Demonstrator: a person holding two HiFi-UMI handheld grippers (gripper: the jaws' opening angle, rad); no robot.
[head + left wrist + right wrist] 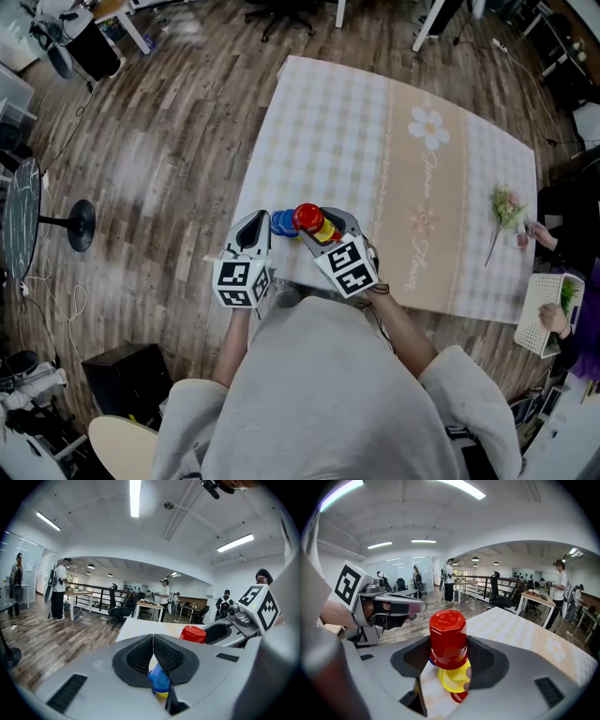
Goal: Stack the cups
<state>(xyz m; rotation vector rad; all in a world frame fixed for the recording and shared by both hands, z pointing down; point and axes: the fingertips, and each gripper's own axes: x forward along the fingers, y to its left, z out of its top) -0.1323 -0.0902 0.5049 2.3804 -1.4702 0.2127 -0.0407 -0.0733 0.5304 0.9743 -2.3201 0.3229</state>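
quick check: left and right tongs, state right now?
Left tongs: closed, tips together, nothing gripped.
Right tongs: closed on the red cup.

Half-hidden cups
Past the closed jaws of the left gripper (153, 644) only a sliver of blue cup (159, 680) shows; under the right gripper (448, 654) a yellow cup (452, 679) covers most of the bottom red cup (458, 697).

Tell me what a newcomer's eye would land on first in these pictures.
The bright red cup stands out first, clamped upside down between the jaws of the right gripper, with a yellow cup showing below it. Next comes the left gripper, jaws closed at the tips, with a blue cup showing beneath them. All sits at the near edge of a checked tablecloth.
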